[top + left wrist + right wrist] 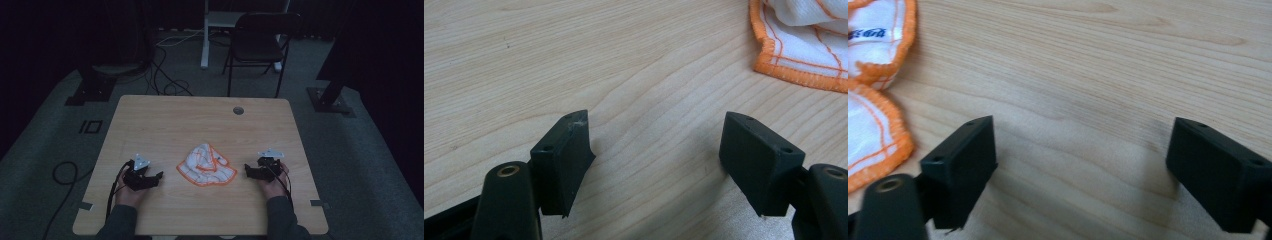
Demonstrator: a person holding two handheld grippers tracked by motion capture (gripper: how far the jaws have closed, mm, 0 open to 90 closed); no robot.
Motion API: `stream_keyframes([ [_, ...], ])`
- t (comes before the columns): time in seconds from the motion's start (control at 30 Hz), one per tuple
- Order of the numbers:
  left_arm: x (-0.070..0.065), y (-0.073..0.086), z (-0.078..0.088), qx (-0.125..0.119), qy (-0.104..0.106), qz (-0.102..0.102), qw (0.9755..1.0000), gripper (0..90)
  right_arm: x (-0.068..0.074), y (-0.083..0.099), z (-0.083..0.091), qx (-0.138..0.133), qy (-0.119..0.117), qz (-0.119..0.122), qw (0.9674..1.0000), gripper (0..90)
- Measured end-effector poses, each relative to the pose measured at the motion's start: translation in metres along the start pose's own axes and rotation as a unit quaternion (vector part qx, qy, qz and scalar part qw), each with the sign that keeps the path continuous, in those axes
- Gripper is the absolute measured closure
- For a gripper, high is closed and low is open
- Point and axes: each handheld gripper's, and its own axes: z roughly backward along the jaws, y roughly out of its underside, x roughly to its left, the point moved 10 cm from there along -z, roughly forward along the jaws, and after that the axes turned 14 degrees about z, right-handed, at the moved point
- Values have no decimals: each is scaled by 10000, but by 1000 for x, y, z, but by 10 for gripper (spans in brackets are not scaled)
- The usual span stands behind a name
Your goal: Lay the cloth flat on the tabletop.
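The left gripper [159, 176], black with a grey three-cornered plate on top, stands with its jaws wide apart and nothing but bare wood between them; it sits just left of the crumpled white cloth with orange stitched edging and orange grid lines [206, 165]. The right gripper [247, 170], of the same make, also has its jaws spread wide and empty, just right of that cloth. The cloth lies bunched on the light wooden table [200, 120], between both grippers and touched by neither.
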Motion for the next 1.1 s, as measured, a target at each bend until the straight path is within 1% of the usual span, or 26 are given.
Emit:
stream_keyframes([
  [0.2, 0, 0, 0, -4, -6, 7, 10000, 301, 3, 1, 2, -10, -69, 72, 9999, 128],
  [0.4, -1, 0, 1, -44, 12, 14, 10000, 353, 5, 1, 3, -24, -86, 80, 9999, 137],
  [0.5, -1, -1, 1, -56, -4, 31, 10000, 398, 5, 1, 3, -26, -88, 87, 9999, 139],
  [0.67, -2, -1, 1, -45, 2, 20, 10000, 458, 6, 1, 4, -58, -115, 126, 9998, 171],
  [0.7, -3, -1, 1, -30, 8, 15, 10000, 458, 6, 1, 4, -72, -125, 127, 9998, 194],
  [0.73, -3, -1, 2, -25, 10, 14, 10000, 484, 9, 0, 6, -129, -190, 197, 9995, 298],
  [0.77, -3, -1, 2, -17, 8, 22, 10000, 484, 9, 0, 6, -129, -190, 197, 9995, 298],
  [0.8, -3, -1, 2, -13, 13, 22, 10000, 491, 10, -1, 7, -148, -218, 231, 9994, 327],
  [0.83, -4, -1, 2, -6, 28, 22, 10000, 511, 13, -1, 8, -165, -260, 276, 9991, 396],
  [0.9, -5, -2, 2, 9, 16, 17, 10000, 520, 14, -2, 9, -159, -269, 283, 9991, 452],
  [0.93, -5, -2, 2, 9, 16, 17, 10000, 525, 14, -2, 9, -159, -269, 283, 9991, 452],
  [0.97, -5, -2, 2, 27, 25, 11, 10000, 531, 15, -2, 10, -157, -268, 275, 9991, 515],
  [1.03, -8, -2, 1, 48, 95, 25, 9999, 535, 15, -2, 11, -157, -268, 252, 9992, 532],
  [1.07, -9, -2, 2, 71, 93, -9, 9999, 539, 17, -2, 11, -171, -319, 251, 9990, 575],
  [1.1, -11, -3, 2, 60, 91, -50, 9999, 541, 18, -3, 12, -181, -359, 233, 9989, 594],
])
